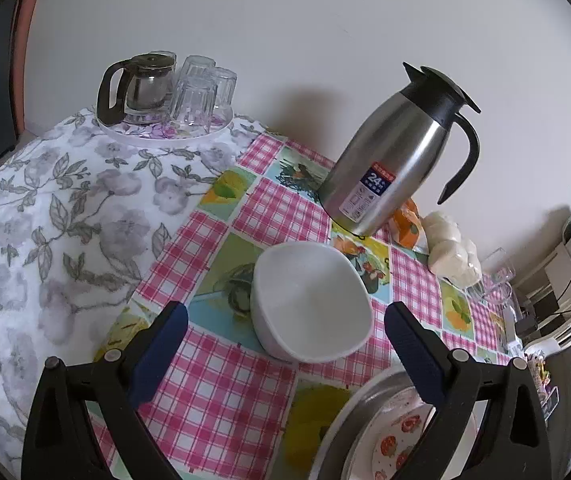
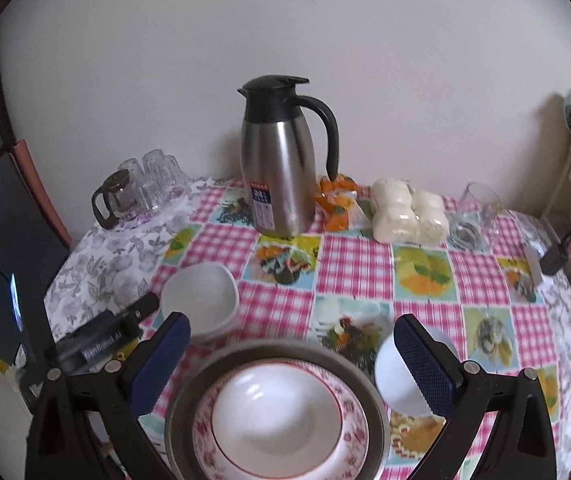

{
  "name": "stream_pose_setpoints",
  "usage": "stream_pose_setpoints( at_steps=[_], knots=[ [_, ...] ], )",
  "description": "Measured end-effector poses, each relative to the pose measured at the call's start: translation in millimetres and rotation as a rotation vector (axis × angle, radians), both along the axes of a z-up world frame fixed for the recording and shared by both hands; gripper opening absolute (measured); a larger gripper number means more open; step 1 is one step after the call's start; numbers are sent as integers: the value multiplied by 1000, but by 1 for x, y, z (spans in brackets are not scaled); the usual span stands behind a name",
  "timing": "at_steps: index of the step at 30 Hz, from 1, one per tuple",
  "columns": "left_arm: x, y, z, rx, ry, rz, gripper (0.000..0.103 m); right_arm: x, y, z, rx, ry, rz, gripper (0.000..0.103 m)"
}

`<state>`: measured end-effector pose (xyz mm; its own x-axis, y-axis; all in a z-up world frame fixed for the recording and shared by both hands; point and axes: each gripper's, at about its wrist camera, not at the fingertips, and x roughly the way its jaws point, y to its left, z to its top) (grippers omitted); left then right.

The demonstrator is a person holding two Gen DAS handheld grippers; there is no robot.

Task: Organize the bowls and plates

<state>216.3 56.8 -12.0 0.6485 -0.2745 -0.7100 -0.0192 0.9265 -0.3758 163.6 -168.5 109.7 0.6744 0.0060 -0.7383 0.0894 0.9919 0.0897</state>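
Spreading wide, both grippers [image 1: 285, 316] [image 2: 291, 328] grasp nothing; only the right view shows a second small bowl [image 2: 395, 376].

Between the left jaws, a glossy white ceramic bowl [image 1: 311, 302]. Beyond it, a brushed-steel jug [image 1: 395, 152] on glossy plastic tablecloth [image 1: 221, 384]. Between the right jaws, a dull metal basin [image 2: 373, 392].

Sq. white bowl [image 1: 311, 300] upright on cloth; round white bowl [image 2: 276, 420] nested in floral plate [image 2: 349, 432], metal basin [image 2: 373, 404].
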Motion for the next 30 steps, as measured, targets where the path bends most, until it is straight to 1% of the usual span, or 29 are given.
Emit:
stream_pose_setpoints(
  at_steps=[5, 10, 13, 16, 19, 21, 23, 26, 30],
  knots=[
    [9, 4, -4, 33, -12, 7, 99, 27, 6, 7, 25, 26, 10, 103],
    [21, 14, -17, 15, 30, 22, 99, 53, 18, 7, 10, 48, 21, 103],
    [26, 21, -25, -2, 56, 41, 99, 70, 27, -4, 0, 84, 23, 103],
    [29, 25, -30, -23, 70, 55, 99, 87, 34, -23, -22, 140, 7, 102],
    [31, 26, -35, -52, 80, 52, 99, 101, 37, -46, -5, 199, -17, 94],
    [33, 24, -39, -60, 94, 51, 99, 109, 39, -63, 4, 248, -31, 86],
    [36, 23, -44, -79, 114, 47, 98, 114, 43, -76, -7, 286, -47, 84],
    [37, 22, -50, -97, 137, 45, 98, 120, 50, -92, -27, 323, -52, 78],
    [40, 19, -56, -101, 157, 38, 90, 126, 57, -109, -46, 363, -59, 69]
  ],
)
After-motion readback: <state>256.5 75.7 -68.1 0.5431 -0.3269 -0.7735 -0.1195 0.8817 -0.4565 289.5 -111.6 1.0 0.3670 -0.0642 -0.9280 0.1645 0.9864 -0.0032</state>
